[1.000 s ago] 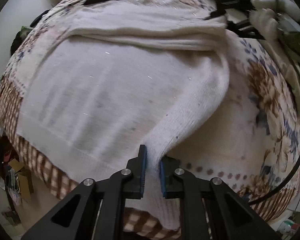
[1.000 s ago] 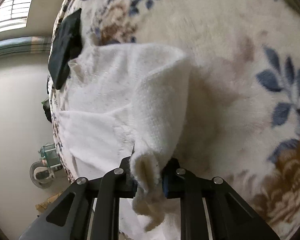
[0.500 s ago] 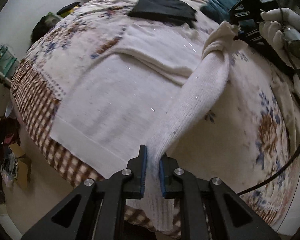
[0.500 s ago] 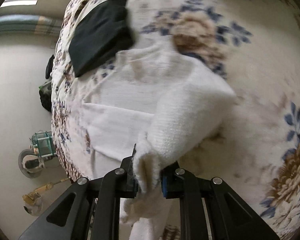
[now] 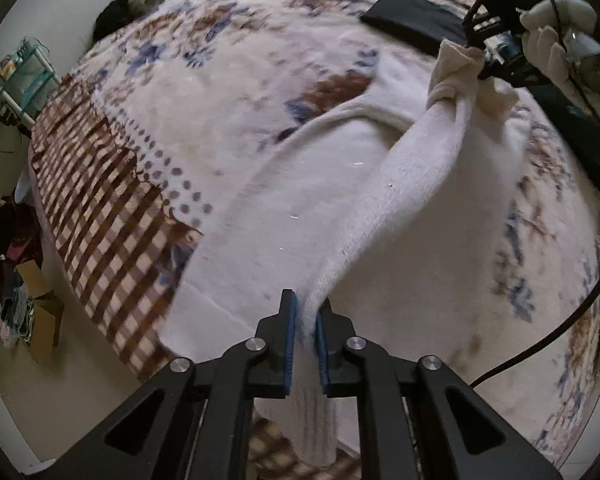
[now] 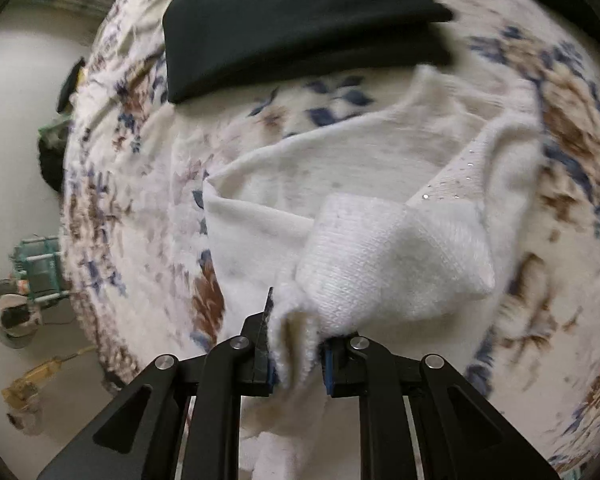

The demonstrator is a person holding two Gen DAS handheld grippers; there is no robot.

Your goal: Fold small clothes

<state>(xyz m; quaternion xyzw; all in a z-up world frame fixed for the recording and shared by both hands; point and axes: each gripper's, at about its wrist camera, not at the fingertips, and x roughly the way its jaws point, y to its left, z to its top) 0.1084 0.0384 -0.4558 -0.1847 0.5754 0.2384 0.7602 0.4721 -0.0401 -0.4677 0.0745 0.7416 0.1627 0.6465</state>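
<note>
A white knit sweater (image 5: 320, 184) lies on a floral blanket over a bed (image 5: 188, 92). My left gripper (image 5: 306, 336) is shut on the sweater's near side edge and holds it lifted. My right gripper (image 6: 296, 356) is shut on a bunched far part of the same sweater (image 6: 388, 264). It also shows in the left wrist view (image 5: 480, 60), held by a white-gloved hand, with the raised edge stretched between both grippers. The rest of the sweater lies flat under the raised edge.
A folded black garment (image 6: 300, 20) lies on the bed beyond the sweater, also in the left wrist view (image 5: 412, 24). The bed's checkered edge (image 5: 100, 216) drops to the floor at left, where a box and clutter (image 5: 16, 276) stand. A black cable (image 5: 560, 320) trails at right.
Both grippers have risen and swung left with the sweater's side edge, lifting it off the bed. More of the blanket and the black garment has come into view.
</note>
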